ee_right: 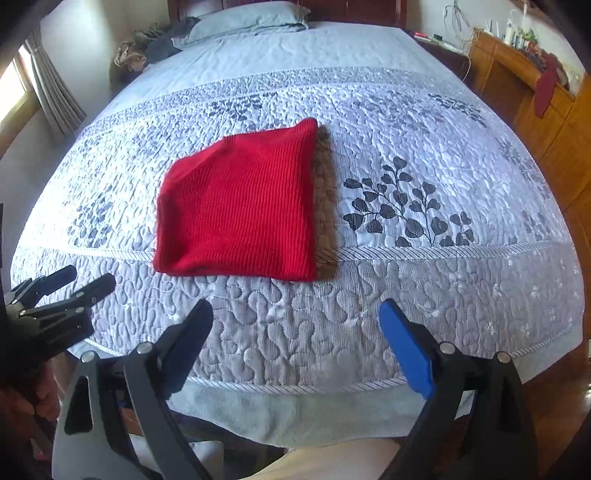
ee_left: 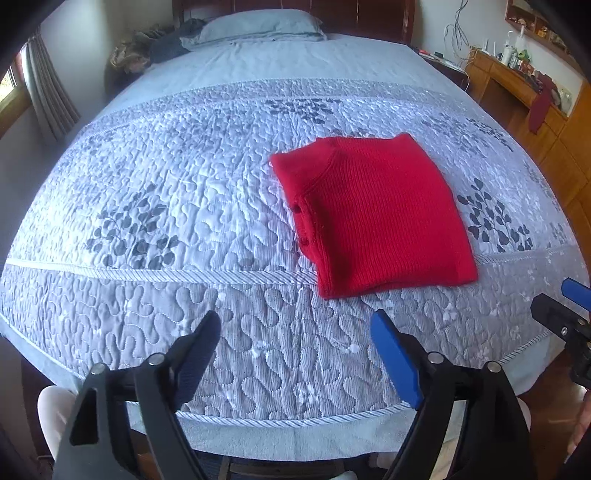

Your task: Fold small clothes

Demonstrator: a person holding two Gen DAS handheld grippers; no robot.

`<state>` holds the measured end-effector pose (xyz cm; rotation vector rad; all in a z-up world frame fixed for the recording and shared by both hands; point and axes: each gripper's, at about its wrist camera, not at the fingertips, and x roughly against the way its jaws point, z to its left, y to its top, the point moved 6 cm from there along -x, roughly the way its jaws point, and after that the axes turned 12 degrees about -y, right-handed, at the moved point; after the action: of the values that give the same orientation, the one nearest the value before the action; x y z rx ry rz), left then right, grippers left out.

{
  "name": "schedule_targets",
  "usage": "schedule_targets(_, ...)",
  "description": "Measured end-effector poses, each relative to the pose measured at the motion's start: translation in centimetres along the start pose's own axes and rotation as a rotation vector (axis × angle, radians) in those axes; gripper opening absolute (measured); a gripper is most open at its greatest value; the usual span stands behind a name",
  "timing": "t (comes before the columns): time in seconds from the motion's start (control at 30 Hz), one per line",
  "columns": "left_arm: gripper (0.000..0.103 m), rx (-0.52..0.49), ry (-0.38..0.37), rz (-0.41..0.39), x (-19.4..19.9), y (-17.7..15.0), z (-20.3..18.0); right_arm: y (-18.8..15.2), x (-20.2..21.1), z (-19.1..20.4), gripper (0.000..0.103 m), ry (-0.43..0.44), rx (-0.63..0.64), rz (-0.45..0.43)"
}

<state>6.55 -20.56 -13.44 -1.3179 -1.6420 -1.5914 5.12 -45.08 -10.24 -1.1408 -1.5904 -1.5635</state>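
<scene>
Looking down at one red knit sweater point(ee_left: 373, 218), I am seeing it folded into a rough rectangle, lying flat on the quilted bedspread point(ee_left: 184, 206). In the left wrist view it is sitting right of centre, long axis running from upper left to lower right, collar end toward the pillow point(ee_left: 258, 24). Ribbed knit, small buttons along its left edge. In the right wrist view a brown strip is showing along its right edge. I am holding the left gripper point(ee_left: 295, 332) and right gripper point(ee_right: 295, 321) with jaws spread wide, nothing between them, both hovering near the bed's lower edge.
</scene>
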Motion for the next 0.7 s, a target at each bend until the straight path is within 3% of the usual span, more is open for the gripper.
schedule_targets(0.7, 0.086, 0.013, 0.0, -0.014, 1.7, -0.6, -0.2, -0.5, 3.0, 1.3, 0.095, 0.027, 0.02, -0.035)
